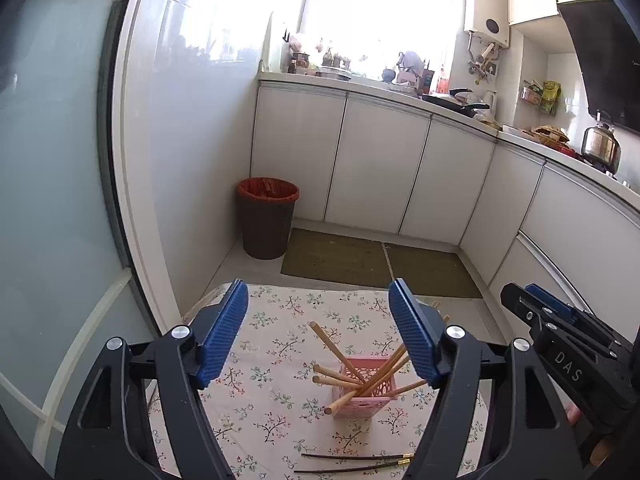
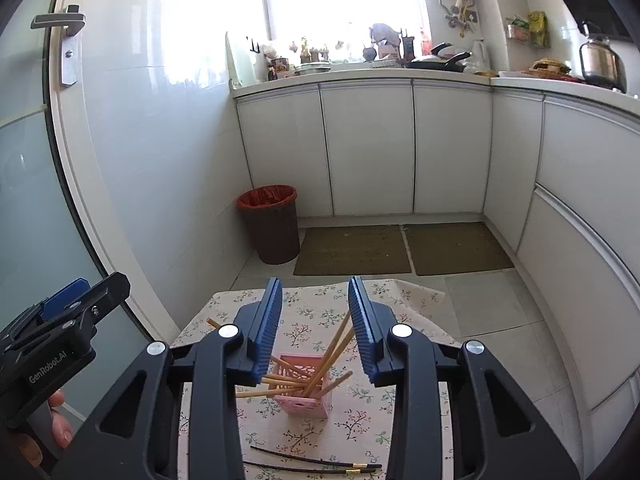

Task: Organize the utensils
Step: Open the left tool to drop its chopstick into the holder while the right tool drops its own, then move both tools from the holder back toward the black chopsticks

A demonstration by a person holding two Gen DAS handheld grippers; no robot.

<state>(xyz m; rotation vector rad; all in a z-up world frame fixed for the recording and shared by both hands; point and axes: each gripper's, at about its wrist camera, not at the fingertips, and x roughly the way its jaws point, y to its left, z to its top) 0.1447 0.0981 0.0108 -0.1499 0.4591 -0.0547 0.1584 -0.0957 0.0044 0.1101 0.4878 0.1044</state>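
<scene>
A pink holder (image 1: 366, 390) (image 2: 305, 390) stands upright near the middle of the surface (image 1: 276, 412) (image 2: 320, 436), which is covered by a floral cloth. Several wooden chopsticks (image 1: 332, 344) (image 2: 340, 340) lean out of it in different directions. On the near side of the holder, apart from it, two black chopsticks (image 1: 356, 462) (image 2: 316, 465) with gold bands lie flat, roughly side by side.

Beyond the surface's far edge are floor mats (image 1: 340, 256) (image 2: 400, 248), a brown bin (image 1: 267, 218) (image 2: 273, 224) with a red liner, and white cabinets (image 1: 380, 168) (image 2: 368, 148) under a cluttered counter.

The left gripper (image 1: 320, 332) (image 2: 64, 300) hovers above the surface with its fingers spread wide, grasping nothing; the holder sits below, between them but nearer the right-hand one. The right gripper (image 2: 314, 328) (image 1: 536, 304) hovers alongside, its fingers parted and empty, the holder below the gap and two chopstick tips rising into it.
</scene>
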